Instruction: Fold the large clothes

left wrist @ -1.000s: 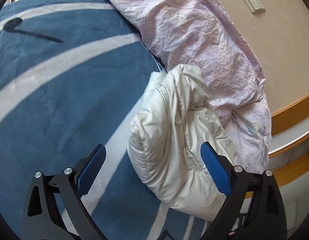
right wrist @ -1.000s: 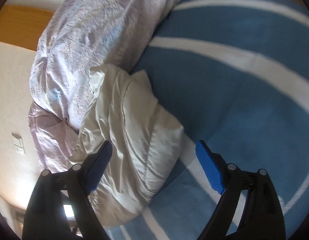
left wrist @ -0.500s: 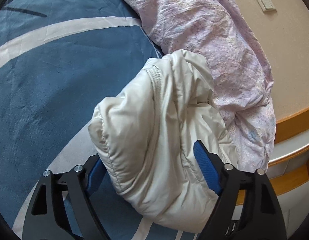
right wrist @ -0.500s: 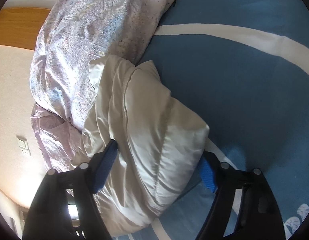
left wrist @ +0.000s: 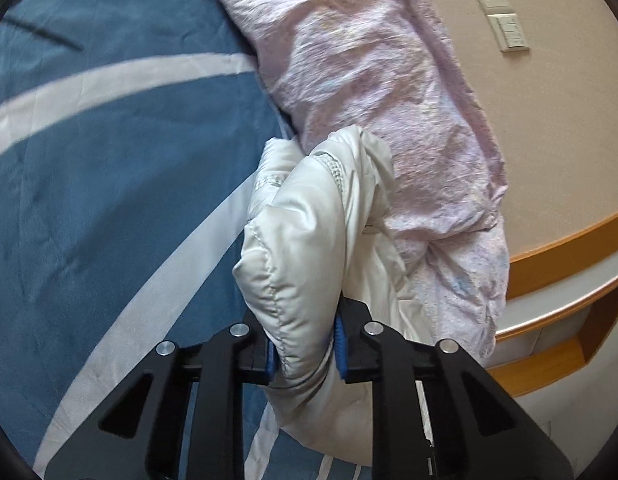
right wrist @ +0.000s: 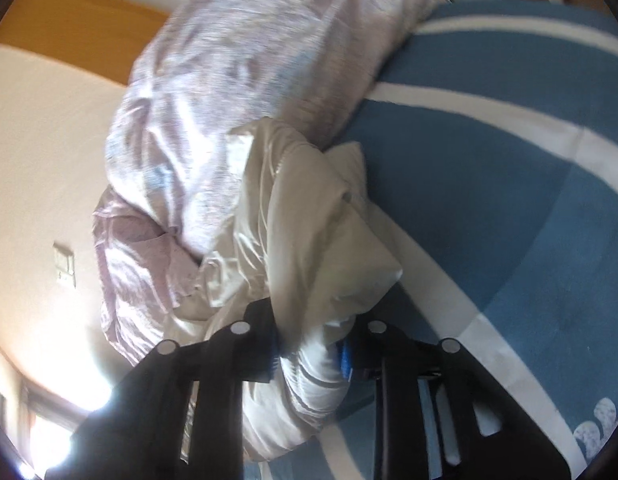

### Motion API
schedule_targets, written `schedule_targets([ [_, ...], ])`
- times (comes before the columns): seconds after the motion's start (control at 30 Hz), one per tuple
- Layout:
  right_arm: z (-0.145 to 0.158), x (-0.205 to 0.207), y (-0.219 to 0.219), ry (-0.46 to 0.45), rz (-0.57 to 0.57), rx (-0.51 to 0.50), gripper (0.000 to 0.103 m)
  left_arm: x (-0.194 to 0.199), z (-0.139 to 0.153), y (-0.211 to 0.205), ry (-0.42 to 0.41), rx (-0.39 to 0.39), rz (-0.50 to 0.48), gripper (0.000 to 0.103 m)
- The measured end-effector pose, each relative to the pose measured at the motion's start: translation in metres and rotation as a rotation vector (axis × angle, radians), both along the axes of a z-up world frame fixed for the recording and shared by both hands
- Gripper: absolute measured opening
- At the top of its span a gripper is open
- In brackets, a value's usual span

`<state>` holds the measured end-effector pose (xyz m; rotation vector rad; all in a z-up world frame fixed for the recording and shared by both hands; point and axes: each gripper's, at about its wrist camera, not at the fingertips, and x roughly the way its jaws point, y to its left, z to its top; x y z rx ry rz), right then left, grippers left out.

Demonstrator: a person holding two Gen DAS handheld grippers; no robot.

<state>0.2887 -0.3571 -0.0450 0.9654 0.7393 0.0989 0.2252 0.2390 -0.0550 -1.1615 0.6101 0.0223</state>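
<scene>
A cream-white puffy quilted jacket [left wrist: 305, 240] lies bunched on a blue bedspread with white stripes [left wrist: 109, 160], against a crumpled pink quilt [left wrist: 369, 80]. My left gripper [left wrist: 305, 348] is shut on a padded fold of the jacket, its blue pads pressed into the fabric. In the right wrist view the jacket [right wrist: 309, 232] lies between the pink quilt [right wrist: 229, 100] and the blue bedspread [right wrist: 509, 200]. My right gripper [right wrist: 309, 354] is shut on another bunch of the jacket. The rest of the jacket is hidden under the folds.
A beige wall [left wrist: 549, 120] with a socket and switch plate [left wrist: 501, 12] stands right of the bed. A wooden headboard ledge [left wrist: 569, 260] runs along the bed's right edge. A bright window glare [right wrist: 49, 420] shows at the lower left of the right wrist view.
Both grippers moved in on the jacket and closed: a second ago they were wide open around it, now each is clamped on a fold and the fabric is pulled up.
</scene>
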Motion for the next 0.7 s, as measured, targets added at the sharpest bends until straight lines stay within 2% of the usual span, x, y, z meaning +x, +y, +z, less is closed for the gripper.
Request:
schedule_targets([
  [0.2,0.025,-0.017,0.012,-0.035,0.069,-0.043,0.022,-0.024,0.02,0.012,-0.04,0.017,-0.003,0.019],
  [0.3,0.031,-0.032,0.017,-0.037,0.112,-0.066,0.022,-0.043,0.022,0.02,-0.033,0.019,-0.002,0.019],
  [0.53,0.027,-0.073,0.025,-0.015,0.185,-0.108,0.022,-0.093,0.012,0.036,0.0,0.024,0.002,0.019],
  [0.7,0.02,-0.098,0.035,0.009,0.221,-0.167,0.022,-0.117,0.001,0.045,0.014,-0.003,0.021,0.019],
])
